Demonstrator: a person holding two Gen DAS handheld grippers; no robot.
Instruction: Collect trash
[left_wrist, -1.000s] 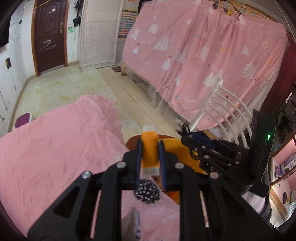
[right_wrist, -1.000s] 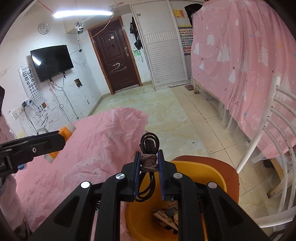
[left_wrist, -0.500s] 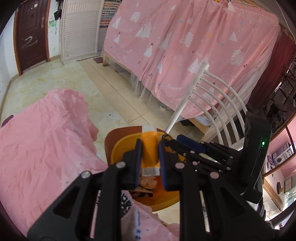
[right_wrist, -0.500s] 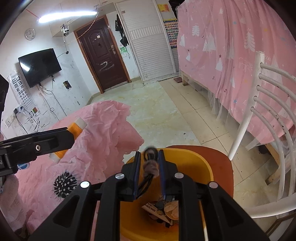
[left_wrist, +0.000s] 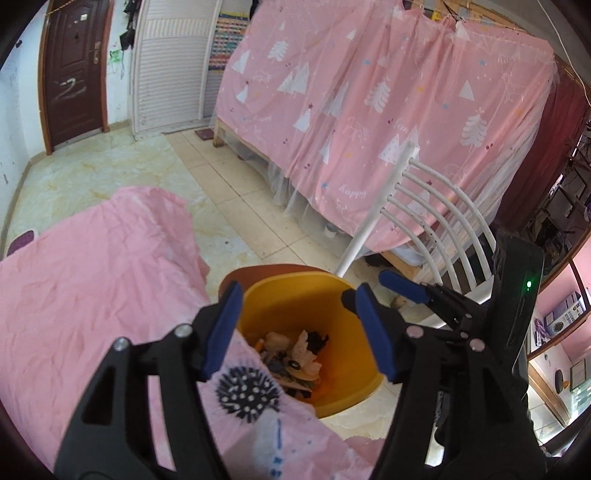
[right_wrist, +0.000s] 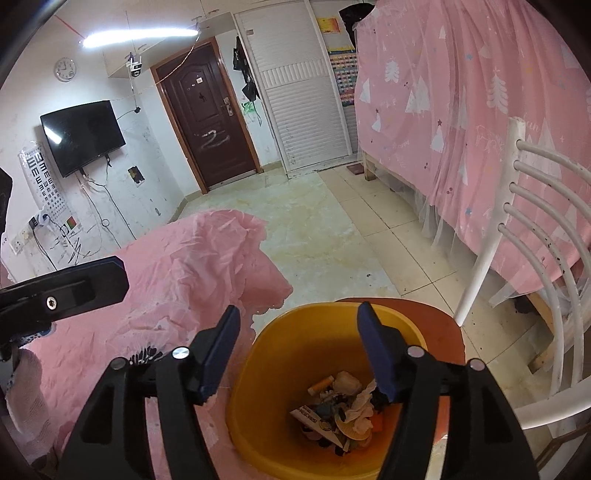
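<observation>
Now the yellow bin (right_wrist: 258, 424) stands on a brown seat (right_wrist: 447, 328) at the edge of the bench, which is draped in a pink cloth (right_wrist: 177, 295). At its bottom lies a heap of trash (right_wrist: 343, 410): crumpled paper, a printed card, dark bits and an orange tube (right_wrist: 320, 384) at about 10 o'clock in the pile. From the left wrist view the same bin (left_wrist: 291, 306) shows the heap (left_wrist: 291, 358) partly hidden by the cloth (left_wrist: 92, 295), whose black dandelion print (left_wrist: 247, 391) sits at 7 o'clock of the bin.

The left tool (left_wrist: 299, 332) stands wide open with nothing between its blue pads, poised over the bin's mouth. The right tool (right_wrist: 299, 350) is likewise spread apart and empty, directly above the trash. Neither touches the bin. In the left view the right tool (left_wrist: 369, 291) reaches in from 3 o'clock; in the right view a black arm of the left tool enters at 9 o'clock.

A white chair back (right_wrist: 535, 236) stands at 3 o'clock of the bin.

Both tools' jaws have just been opening. 1 second ago the left tool clamped the orange tube and the right one a coiled black cable; both items are now gone from the jaws.
</observation>
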